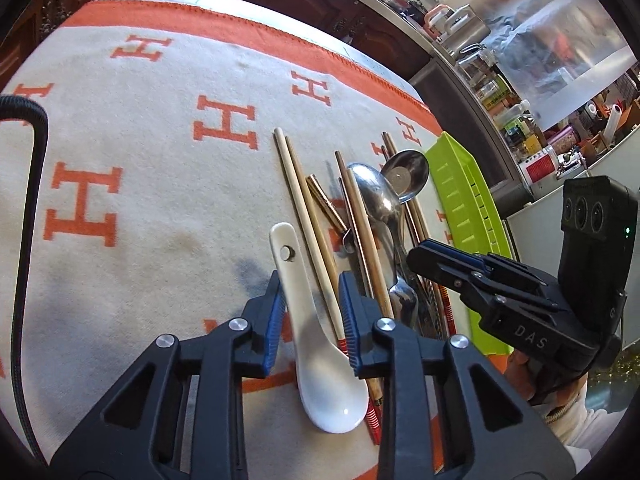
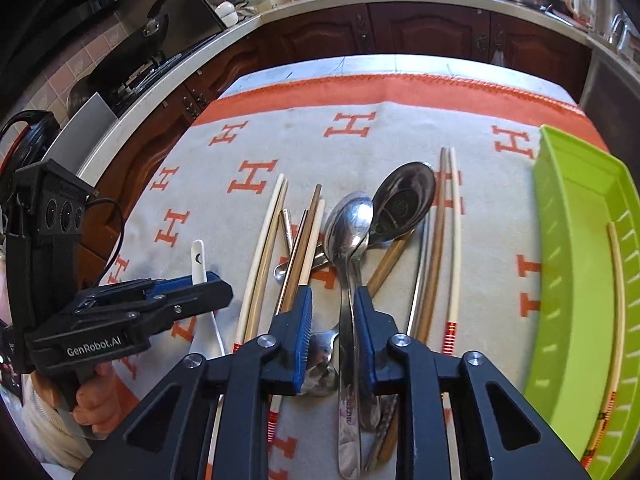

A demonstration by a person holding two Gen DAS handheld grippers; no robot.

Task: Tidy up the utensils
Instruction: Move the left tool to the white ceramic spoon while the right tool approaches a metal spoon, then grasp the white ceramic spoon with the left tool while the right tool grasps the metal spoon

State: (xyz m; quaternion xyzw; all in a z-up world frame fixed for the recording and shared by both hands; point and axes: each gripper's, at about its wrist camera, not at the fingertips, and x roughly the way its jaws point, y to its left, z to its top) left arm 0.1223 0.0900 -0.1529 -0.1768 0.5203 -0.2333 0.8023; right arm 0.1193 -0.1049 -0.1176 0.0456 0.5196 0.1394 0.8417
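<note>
Utensils (image 2: 352, 248) mostly lay loose on the blanket-covered worktop (image 2: 280, 140); only one chopstick (image 2: 618, 280) sat in the green tray (image 2: 576, 240), so sorting looked barely begun. The left gripper (image 1: 310, 280) straddled the white ceramic spoon (image 1: 320, 344), the right gripper (image 2: 332, 300) a steel spoon's (image 2: 347, 240) handle, fingers narrowed but apparently not clamped.

L hand-held gripper (image 1: 310, 300): tilted down, jaws narrowed, blue pads (image 1: 275, 312) not visibly pressing anything. R hand-held gripper (image 2: 333, 312): steeper tilt, jaws narrow, pads (image 2: 305, 320) w/ small gaps. Person's hand (image 2: 94, 394) grips L handle.
</note>
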